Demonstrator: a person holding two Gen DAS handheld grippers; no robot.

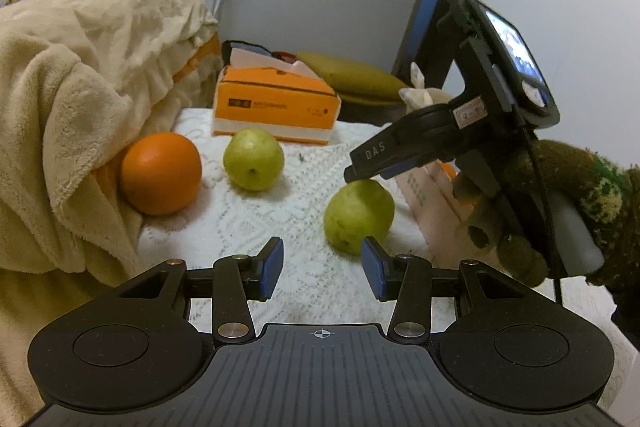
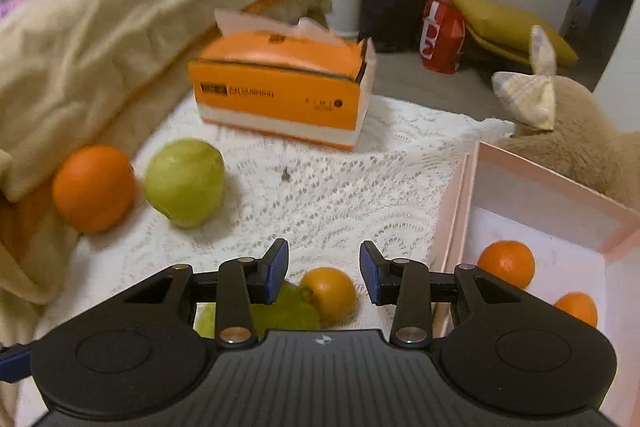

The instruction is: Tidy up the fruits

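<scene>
The right gripper (image 2: pixel 323 273) hangs over the lace cloth (image 2: pixel 320 187) with its jaws spread and nothing between them; a small orange (image 2: pixel 330 291) and a green pear (image 2: pixel 286 311) lie just below it, partly hidden by its body. At about three o'clock from it stands an open pink box (image 2: pixel 520 187), which already holds two small oranges (image 2: pixel 507 264). At about ten o'clock a second pear (image 2: pixel 185 183) rests beside a large orange (image 2: pixel 94 187), the orange tucked against a beige blanket (image 2: pixel 120 39). At twelve o'clock, further back, sits an orange tissue box (image 2: pixel 280 83).

The left gripper (image 1: pixel 323 273) is also spread and empty, low over the worktop, with the near pear (image 1: pixel 358 217) just ahead at one o'clock, not yet between its pads. A gloved hand (image 1: pixel 532 219) carries the right gripper above that pear.

Judged from this, the sorting is partly done: two fruits are boxed, while four remain on the cloth. The nearest pear and small orange look like the next candidates.
</scene>
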